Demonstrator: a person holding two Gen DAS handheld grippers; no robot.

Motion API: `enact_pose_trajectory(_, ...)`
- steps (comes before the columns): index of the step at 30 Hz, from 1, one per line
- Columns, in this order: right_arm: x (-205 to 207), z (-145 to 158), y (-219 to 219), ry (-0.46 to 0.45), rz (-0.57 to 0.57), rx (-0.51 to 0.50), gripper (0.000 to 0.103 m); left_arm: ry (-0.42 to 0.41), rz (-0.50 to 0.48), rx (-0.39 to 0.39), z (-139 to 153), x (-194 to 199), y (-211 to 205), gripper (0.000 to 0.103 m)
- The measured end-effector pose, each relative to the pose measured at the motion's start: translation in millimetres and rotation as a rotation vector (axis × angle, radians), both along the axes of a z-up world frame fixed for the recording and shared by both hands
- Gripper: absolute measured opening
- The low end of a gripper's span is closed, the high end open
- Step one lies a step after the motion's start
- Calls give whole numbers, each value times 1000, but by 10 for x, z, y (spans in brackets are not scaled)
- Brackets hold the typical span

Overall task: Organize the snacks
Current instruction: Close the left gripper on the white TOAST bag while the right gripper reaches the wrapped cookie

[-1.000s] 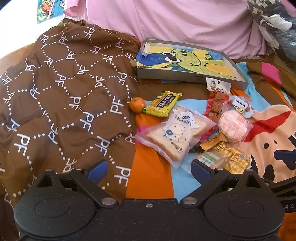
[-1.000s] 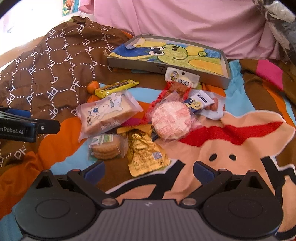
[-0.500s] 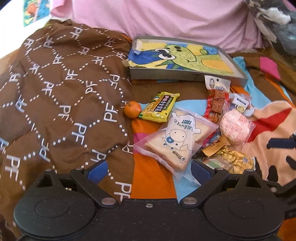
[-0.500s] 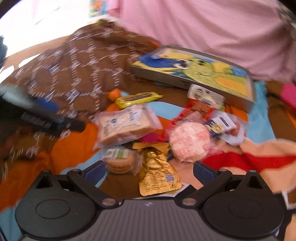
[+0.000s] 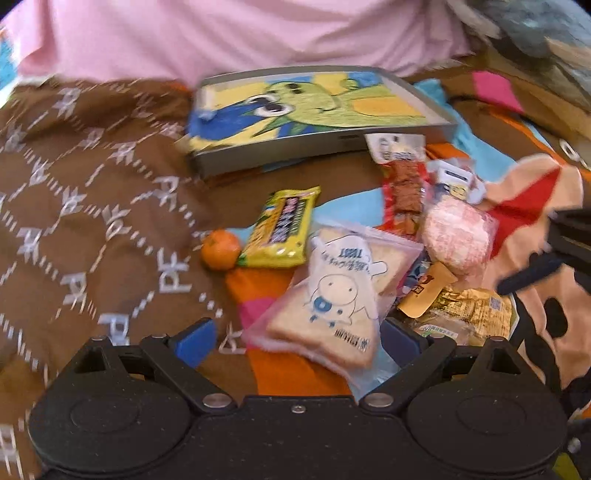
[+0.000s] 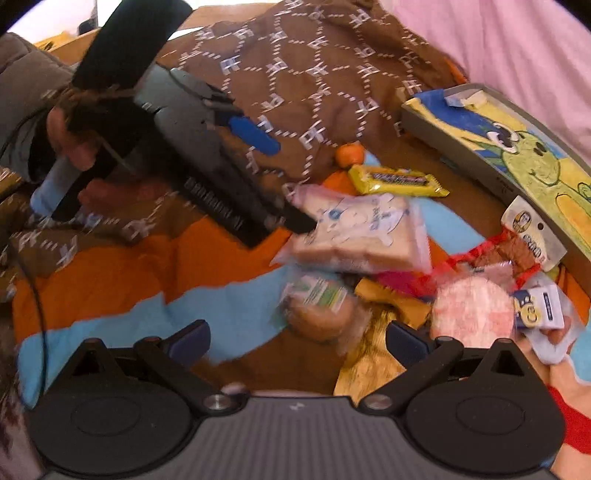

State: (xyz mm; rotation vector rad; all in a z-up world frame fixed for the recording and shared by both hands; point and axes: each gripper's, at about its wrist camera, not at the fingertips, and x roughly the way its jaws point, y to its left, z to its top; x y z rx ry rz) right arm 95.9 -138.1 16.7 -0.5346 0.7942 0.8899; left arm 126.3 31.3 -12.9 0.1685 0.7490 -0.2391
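Observation:
My left gripper (image 5: 298, 339) is open, and the near end of a clear toast packet (image 5: 332, 295) with a cartoon cow lies between its fingers. In the right wrist view the left gripper (image 6: 291, 186), held by a hand, has its lower finger at the toast packet's (image 6: 362, 232) edge. My right gripper (image 6: 297, 339) is open and empty, just short of a round cookie pack (image 6: 317, 310) and a gold packet (image 6: 369, 362). A grey tray (image 5: 321, 147) lined with a cartoon drawing sits behind the snack pile.
A yellow bar (image 5: 280, 229), a small orange fruit (image 5: 219, 249), a pink round cracker (image 5: 456, 236), a red jerky pack (image 5: 404, 192) and a white-blue packet (image 5: 456, 181) lie on the bedding. A brown patterned blanket (image 5: 92, 221) is bunched at left. Pink cloth (image 5: 258, 33) lies behind.
My left gripper has moved forward until the toast packet lies between its fingers. The right gripper has swung left and down toward the cookie pack, bringing the left gripper and hand into its view.

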Motion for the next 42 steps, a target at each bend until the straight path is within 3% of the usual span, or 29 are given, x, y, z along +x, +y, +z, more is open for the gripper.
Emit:
enact_pose_trajectory(4, 97, -111, 39, -52, -39, 17, 103, 34, -84, 24, -62, 137, -36, 96)
enact_pose_trajectory(9, 193, -239, 23, -46, -48, 41, 102, 108, -130, 38, -197, 334, -78, 95)
enact_pose_trajectory(15, 269, -347, 85, -7, -33, 32, 91, 72, -181, 70, -254, 428, -227, 93)
enact_pose_trajectory(21, 286, -380, 64, 8, -39, 51, 91, 90, -207, 91, -335, 577, -349, 91)
enact_pose_trajectory(25, 296, -401, 77, 13, -56, 52, 90, 137, -211, 69, -389, 676, -365, 93)
enact_pose_trajectory(29, 312, -408, 84, 35, -69, 52, 82, 194, -216, 22, -431, 739, -290, 95)
enact_pose_trajectory(35, 319, -396, 77, 43, -89, 54, 79, 199, -183, 0, -449, 745, -260, 97)
enact_pose_trajectory(42, 293, -364, 61, 36, -81, 42, 79, 203, -159, -8, -412, 707, -230, 87)
